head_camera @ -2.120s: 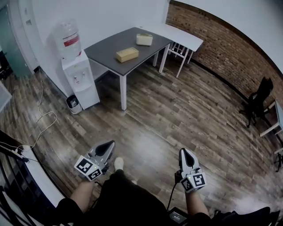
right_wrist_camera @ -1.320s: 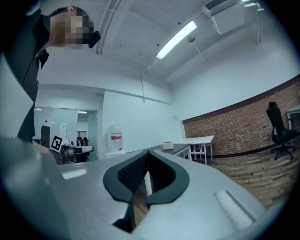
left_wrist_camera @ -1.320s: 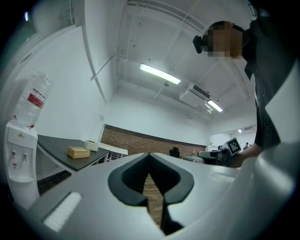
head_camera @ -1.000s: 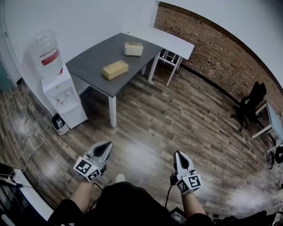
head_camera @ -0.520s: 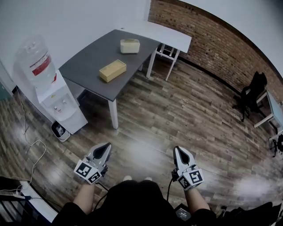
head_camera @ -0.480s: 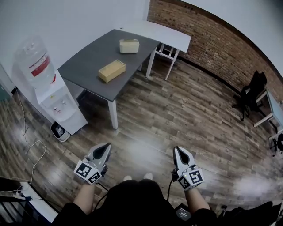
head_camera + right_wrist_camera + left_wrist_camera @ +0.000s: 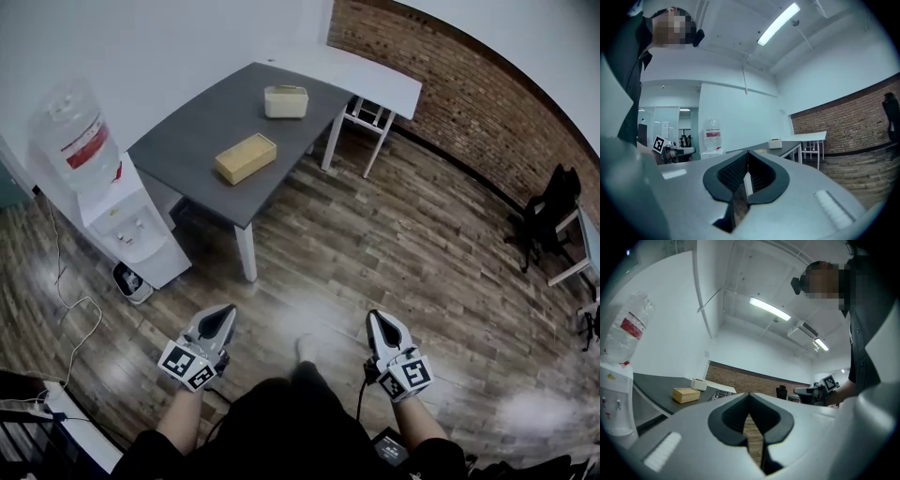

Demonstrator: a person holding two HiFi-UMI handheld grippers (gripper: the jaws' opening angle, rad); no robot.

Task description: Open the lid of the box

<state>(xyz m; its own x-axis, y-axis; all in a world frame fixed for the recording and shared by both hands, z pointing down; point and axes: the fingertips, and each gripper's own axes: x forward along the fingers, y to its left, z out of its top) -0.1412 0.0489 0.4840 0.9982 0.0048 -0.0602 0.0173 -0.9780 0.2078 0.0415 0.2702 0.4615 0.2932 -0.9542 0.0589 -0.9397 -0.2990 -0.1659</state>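
Two boxes lie on the dark grey table point(image 7: 192, 131) far ahead: a tan wooden box point(image 7: 246, 157) near the middle and a cream box point(image 7: 286, 101) toward the far end. In the left gripper view the tan box point(image 7: 686, 394) and cream box point(image 7: 699, 384) show small at left. The right gripper view shows the cream box point(image 7: 775, 144) on the table. My left gripper point(image 7: 221, 322) and right gripper point(image 7: 379, 324) are held low near the person's waist, well short of the table. Both are shut with nothing in them.
A water dispenser point(image 7: 117, 211) with a bottle stands left of the table, a small bin point(image 7: 132, 283) and a cable at its foot. A white table point(image 7: 361, 80) adjoins the grey one. A brick wall point(image 7: 487, 112) runs along the right, with a dark chair point(image 7: 546, 216). Wooden floor lies between.
The view has shifted as the person walks over the floor toward the table. Both grippers stay shut in the same low carry.
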